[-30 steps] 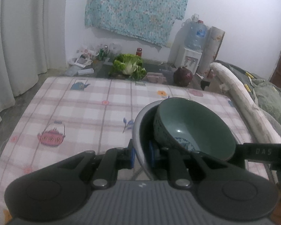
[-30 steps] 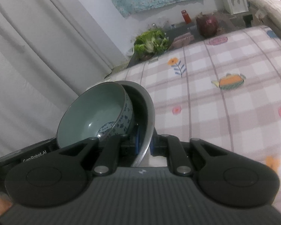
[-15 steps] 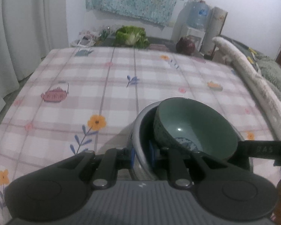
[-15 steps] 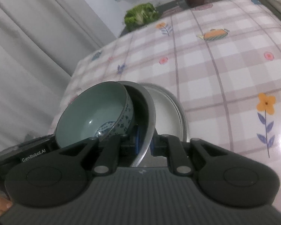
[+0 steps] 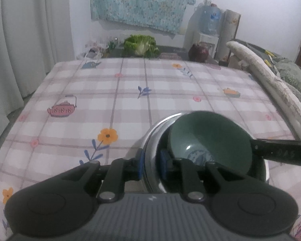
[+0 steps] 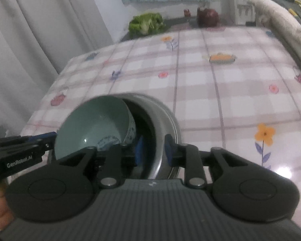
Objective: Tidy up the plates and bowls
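Observation:
A green ceramic bowl [image 5: 208, 138] sits inside a steel bowl [image 5: 152, 140] on the checked tablecloth [image 5: 130, 88]. My left gripper [image 5: 151, 163] has its jaws a little apart around the steel bowl's left rim. My right gripper [image 6: 153, 149] has its jaws apart around the steel bowl's [image 6: 162, 116] right rim, with gaps on both sides. The green bowl [image 6: 94, 124] lies to its left in the right wrist view. The right gripper's finger [image 5: 281, 150] reaches in from the right in the left wrist view; the left gripper's body [image 6: 20, 152] shows at the left in the right wrist view.
A cabbage [image 5: 141, 44] and a dark red pot [image 5: 198, 52] stand on a low table beyond the far edge. A water dispenser [image 5: 206, 26] is at the back right. A padded sofa edge [image 5: 271, 84] runs along the right. Curtains [image 5: 20, 40] hang at the left.
Both grippers have lowered the stacked bowls toward the table and their jaws have widened off the steel rim. The white plate seen under the bowls half a second ago is now hidden.

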{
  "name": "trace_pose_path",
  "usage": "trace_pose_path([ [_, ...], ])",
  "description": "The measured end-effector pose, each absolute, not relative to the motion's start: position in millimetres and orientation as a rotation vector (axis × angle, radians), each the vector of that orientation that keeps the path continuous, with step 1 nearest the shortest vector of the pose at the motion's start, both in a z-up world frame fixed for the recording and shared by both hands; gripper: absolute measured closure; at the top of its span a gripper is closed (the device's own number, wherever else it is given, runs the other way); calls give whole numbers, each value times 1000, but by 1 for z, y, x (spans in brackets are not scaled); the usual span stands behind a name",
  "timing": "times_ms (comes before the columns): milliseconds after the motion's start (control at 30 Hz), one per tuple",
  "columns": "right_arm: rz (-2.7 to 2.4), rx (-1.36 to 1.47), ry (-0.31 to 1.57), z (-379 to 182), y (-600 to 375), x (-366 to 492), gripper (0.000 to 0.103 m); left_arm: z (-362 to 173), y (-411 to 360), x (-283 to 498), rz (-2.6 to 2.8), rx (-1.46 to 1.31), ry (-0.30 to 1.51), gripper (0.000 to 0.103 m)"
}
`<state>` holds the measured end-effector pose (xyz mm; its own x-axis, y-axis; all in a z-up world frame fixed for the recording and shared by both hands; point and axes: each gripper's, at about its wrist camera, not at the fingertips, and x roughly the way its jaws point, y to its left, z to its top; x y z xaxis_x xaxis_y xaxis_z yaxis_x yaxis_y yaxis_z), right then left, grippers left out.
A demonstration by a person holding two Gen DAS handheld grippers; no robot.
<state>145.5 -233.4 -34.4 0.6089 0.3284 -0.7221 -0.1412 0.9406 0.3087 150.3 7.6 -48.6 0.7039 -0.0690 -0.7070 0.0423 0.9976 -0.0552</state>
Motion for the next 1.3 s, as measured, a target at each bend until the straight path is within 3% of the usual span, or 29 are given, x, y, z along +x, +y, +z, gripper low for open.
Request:
trace_pose_path([
  [100,254,222,845,-26,-237,142,68,-41,10,146,-54,-39,767,67],
  [200,247,249,820,-16,-245,136,59,-31,16,135,-62,-58,737,45],
  [267,249,268,806,-9,-250,128,56,-23,20,125,-69,-54,721,40],
  [333,253,272,795,-3,-253,117,48,-15,21,114,-69,-36,704,28],
  [433,265,256,781,7,-257,97,27,-5,22,98,-76,-13,687,8],
  [467,265,247,778,11,-258,89,20,-2,22,91,-78,-2,678,7],
  [533,256,221,768,18,-259,71,17,3,20,78,-69,22,664,0],
  [667,218,193,754,25,-256,37,1,-1,14,59,-51,57,685,0],
  [1300,89,20,838,19,-209,-16,1,-18,12,34,36,33,830,0],
])
